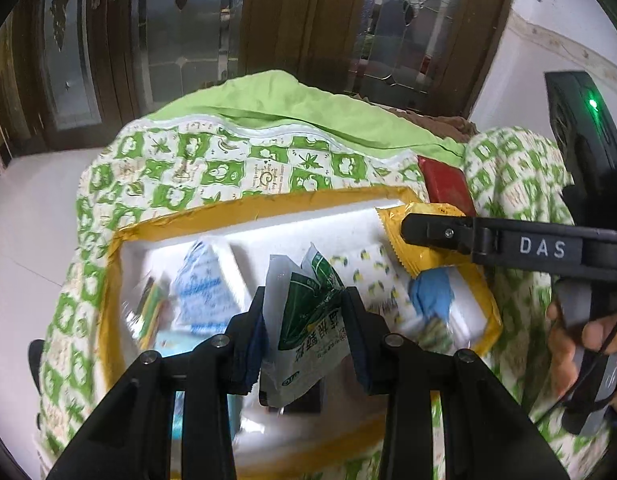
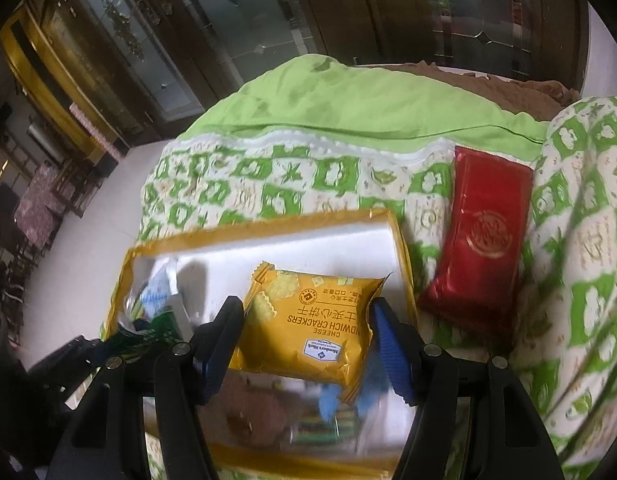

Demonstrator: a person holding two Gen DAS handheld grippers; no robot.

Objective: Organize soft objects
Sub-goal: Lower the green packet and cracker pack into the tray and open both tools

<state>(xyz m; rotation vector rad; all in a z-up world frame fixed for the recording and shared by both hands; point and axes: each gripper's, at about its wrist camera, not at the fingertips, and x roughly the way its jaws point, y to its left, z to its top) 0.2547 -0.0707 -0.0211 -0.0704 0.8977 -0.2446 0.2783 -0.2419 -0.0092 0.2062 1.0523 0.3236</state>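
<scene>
My left gripper (image 1: pixel 304 320) is shut on a green and white snack packet (image 1: pixel 304 328) and holds it over a white foam box with a yellow taped rim (image 1: pixel 244 210). My right gripper (image 2: pixel 308 332) is shut on a yellow cheese sandwich cracker packet (image 2: pixel 308 332) above the same box (image 2: pixel 268 222); it also shows in the left wrist view (image 1: pixel 412 240), with the right gripper's finger (image 1: pixel 440 234) over it. Inside the box lie a blue and white packet (image 1: pixel 202 284), a blue item (image 1: pixel 430 294) and other wrapped snacks.
The box sits on a green and white patterned quilt (image 1: pixel 212 164) with a plain green fold (image 2: pixel 348 100) behind. A red packet (image 2: pixel 480 248) lies on the quilt right of the box. Dark wooden glass-door cabinets (image 1: pixel 168 40) stand behind, over white floor.
</scene>
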